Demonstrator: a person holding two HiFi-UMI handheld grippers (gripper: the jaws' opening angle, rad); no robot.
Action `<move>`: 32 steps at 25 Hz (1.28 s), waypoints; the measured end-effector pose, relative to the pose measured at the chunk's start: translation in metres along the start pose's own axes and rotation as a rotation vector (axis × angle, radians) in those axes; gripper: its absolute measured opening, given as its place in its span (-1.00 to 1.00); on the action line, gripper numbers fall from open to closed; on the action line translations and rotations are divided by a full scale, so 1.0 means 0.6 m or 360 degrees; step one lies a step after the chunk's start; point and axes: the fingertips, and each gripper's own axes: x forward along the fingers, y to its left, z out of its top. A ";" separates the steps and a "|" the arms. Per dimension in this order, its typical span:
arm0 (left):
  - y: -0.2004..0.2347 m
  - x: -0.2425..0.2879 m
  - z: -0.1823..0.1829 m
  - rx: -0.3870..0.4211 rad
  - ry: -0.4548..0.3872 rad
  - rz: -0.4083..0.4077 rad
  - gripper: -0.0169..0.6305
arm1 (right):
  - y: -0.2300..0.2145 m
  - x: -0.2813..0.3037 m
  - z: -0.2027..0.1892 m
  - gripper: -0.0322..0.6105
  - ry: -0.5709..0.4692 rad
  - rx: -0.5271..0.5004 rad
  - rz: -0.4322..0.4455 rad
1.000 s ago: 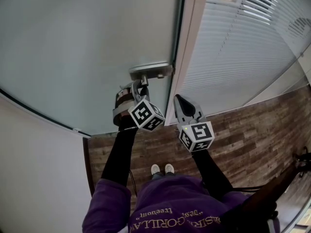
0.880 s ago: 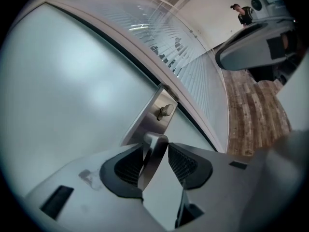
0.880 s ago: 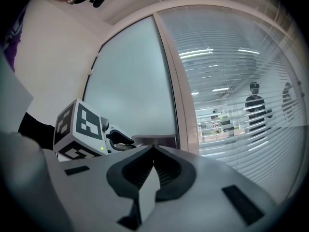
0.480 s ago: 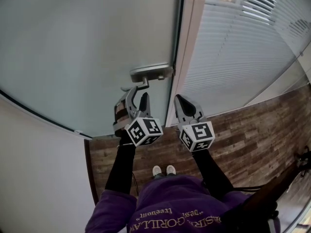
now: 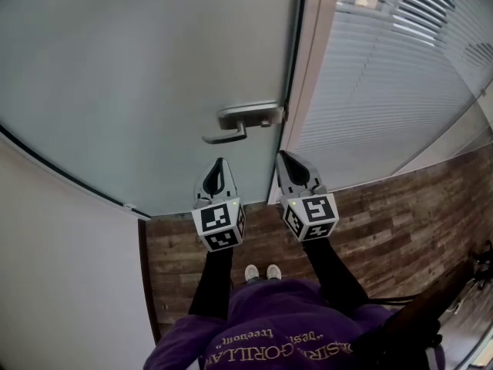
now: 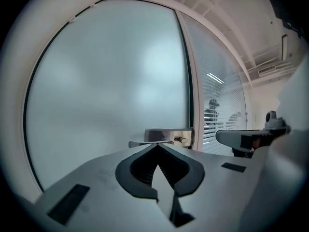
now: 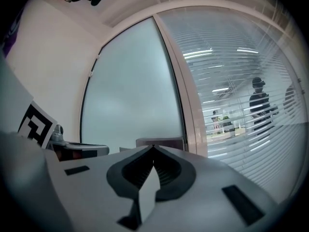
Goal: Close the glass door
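Glass, frosted and pale, filled the left and middle of the head view: the glass door [image 5: 154, 68] stood with its right edge along the light door frame [image 5: 312, 83]. It looked shut or very nearly so, though whether the latch had caught could not be told. Its metal lever handle [image 5: 240, 122] sat near that edge, free of both grippers.

Just below the handle hovered the left gripper [image 5: 219, 163], near it but apart and pointing at the door. Its fingers were closing with nothing between them, the tips all but met, probably because the handle called for no grip now. Beside it the right gripper [image 5: 283, 157] pointed toward the frame, fingers closed and empty, apparently idle because one hand sufficed for the door.

Further right, slatted blinds [image 5: 400, 75] covered the fixed glazing above a wooden floor [image 5: 408, 195].
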 end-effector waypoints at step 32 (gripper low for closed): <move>-0.027 -0.025 0.015 0.0126 -0.0120 -0.0104 -0.95 | 0.005 -0.012 -0.005 -0.92 0.0025 -0.0012 0.0006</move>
